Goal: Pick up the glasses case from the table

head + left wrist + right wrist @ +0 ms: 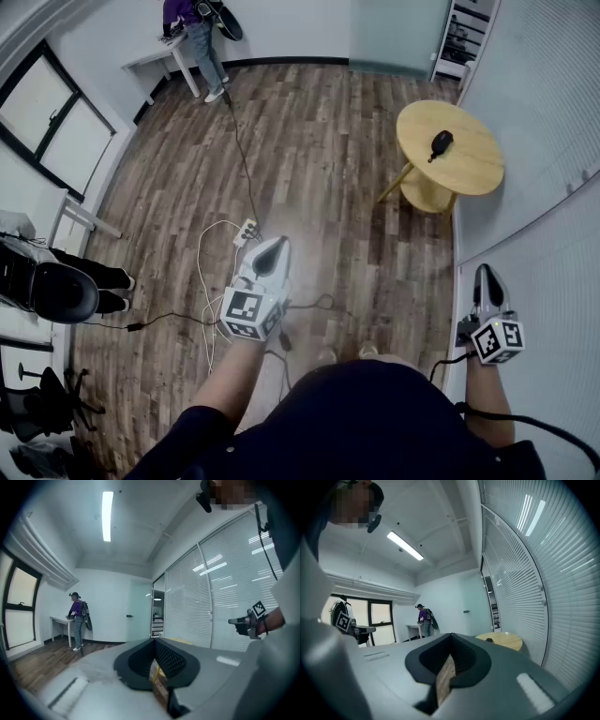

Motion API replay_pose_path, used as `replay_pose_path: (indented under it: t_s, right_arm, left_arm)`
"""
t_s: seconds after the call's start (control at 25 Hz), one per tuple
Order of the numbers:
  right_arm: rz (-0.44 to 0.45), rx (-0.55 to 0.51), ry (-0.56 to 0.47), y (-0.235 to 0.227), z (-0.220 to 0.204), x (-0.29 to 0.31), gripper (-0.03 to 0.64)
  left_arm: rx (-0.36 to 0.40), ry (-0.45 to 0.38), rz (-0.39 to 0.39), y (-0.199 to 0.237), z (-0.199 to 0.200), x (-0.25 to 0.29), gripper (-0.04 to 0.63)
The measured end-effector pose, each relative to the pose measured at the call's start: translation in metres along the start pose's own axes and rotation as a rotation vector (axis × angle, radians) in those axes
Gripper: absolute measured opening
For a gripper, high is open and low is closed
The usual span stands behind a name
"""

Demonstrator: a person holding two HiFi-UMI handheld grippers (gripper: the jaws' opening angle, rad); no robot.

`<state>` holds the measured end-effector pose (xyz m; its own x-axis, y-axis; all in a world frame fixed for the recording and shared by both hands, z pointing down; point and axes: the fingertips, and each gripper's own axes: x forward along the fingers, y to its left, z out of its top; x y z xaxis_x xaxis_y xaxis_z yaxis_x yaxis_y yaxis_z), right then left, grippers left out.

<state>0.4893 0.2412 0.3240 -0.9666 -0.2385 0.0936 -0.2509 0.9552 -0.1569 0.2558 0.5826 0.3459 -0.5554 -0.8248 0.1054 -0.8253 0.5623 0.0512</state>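
The left claw is held out level over the wood floor, well apart from the table. Its own view shows its jaws together at the tips with nothing between them. Just beyond it on the floor lie a power strip and loose white cables.

Further right stands the round wooden tabletop. The glasses case, a small dark oblong, lies near its middle, clear of every edge and alone there.

At the far right, close to the blinds-covered wall, the right claw is also level, with its jaws pressed together and empty.

The case looks like a light, stiff shell with rounded, probably smooth sides, so it could slide or squirt out of a shallow pinch. The safest hold is likely across its narrow width at mid-length, with the jaws set low.

The head view alone shows how the case lies and how far off both claws are. The right gripper view shows the tabletop edge-on with the case as a low dark bump. The left gripper view shows only a yellow sliver of tabletop and no case.
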Motion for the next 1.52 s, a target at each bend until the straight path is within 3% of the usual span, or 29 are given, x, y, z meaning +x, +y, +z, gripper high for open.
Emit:
replay_pose_path:
  t_s: [0.24, 0.48, 0.6, 0.96, 1.12, 1.24, 1.52]
  right_arm:
    - [0.008, -0.056, -0.034, 0.015, 0.008, 0.022, 0.006]
    - [-0.026, -0.066, -0.040, -0.008, 0.008, 0.051, 0.006]
    - [-0.039, -0.099, -0.081, -0.028, 0.011, 0.084, 0.006]
    - [-0.030, -0.051, -0.094, -0.109, 0.037, 0.222, 0.006]
    - [0.025, -0.094, -0.095, -0.117, 0.054, 0.270, 0.006]
    - [0.018, -0.084, -0.095, -0.127, 0.060, 0.305, 0.006]
    - [-0.051, -0.037, -0.059, -0.152, 0.038, 0.366, 0.006]
  left_arm:
    - [0.010, -0.044, -0.024, 0.007, 0.014, 0.018, 0.003]
    - [0.016, -0.028, -0.038, 0.016, 0.017, 0.051, 0.003]
    - [0.034, -0.020, -0.017, 0.027, 0.016, 0.087, 0.003]
    - [0.072, -0.011, 0.033, 0.050, 0.064, 0.223, 0.003]
    - [0.081, -0.011, 0.067, 0.070, 0.078, 0.263, 0.003]
    - [0.091, -0.016, 0.087, 0.087, 0.085, 0.295, 0.003]
    - [0.099, -0.007, 0.012, 0.117, 0.088, 0.383, 0.003]
